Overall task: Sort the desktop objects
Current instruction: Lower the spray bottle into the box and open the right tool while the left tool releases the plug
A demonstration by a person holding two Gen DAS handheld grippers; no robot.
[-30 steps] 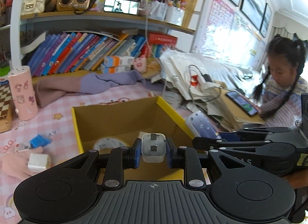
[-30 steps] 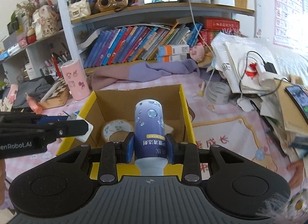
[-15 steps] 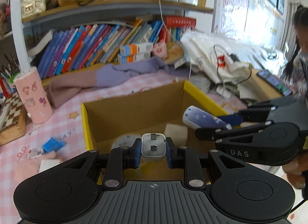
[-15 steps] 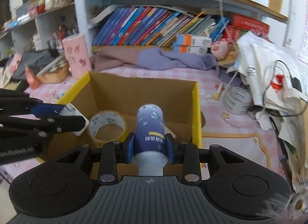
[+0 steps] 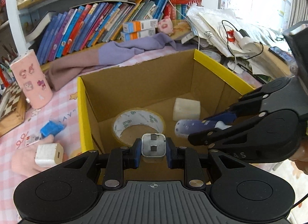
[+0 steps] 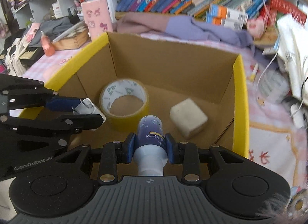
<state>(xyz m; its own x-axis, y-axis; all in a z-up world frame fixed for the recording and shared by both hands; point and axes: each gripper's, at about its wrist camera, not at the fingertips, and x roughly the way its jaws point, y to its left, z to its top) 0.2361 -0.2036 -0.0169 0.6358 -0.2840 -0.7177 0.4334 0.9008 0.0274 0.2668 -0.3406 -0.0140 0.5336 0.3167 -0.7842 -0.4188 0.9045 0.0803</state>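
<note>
A cardboard box with yellow rims (image 5: 217,66) (image 6: 238,81) stands open on the pink desk. Inside lie a roll of tape (image 5: 138,123) (image 6: 125,100) and a white block (image 5: 186,109) (image 6: 189,119). My left gripper (image 5: 153,148) is shut on a white charger plug (image 5: 153,145), held over the box's near side; it also shows in the right wrist view (image 6: 86,108). My right gripper (image 6: 150,145) is shut on a blue-purple bottle (image 6: 151,133), held over the box interior; the bottle also shows in the left wrist view (image 5: 194,127).
Left of the box lie a white charger (image 5: 49,154), a blue object (image 5: 51,128) and a pink cylinder (image 5: 31,78). A purple cloth (image 5: 123,50) and books line the back. Papers and cables (image 5: 231,35) pile up to the right.
Both grippers have moved forward and lower over the box with their objects still held. The box interior now fills more of both views.
</note>
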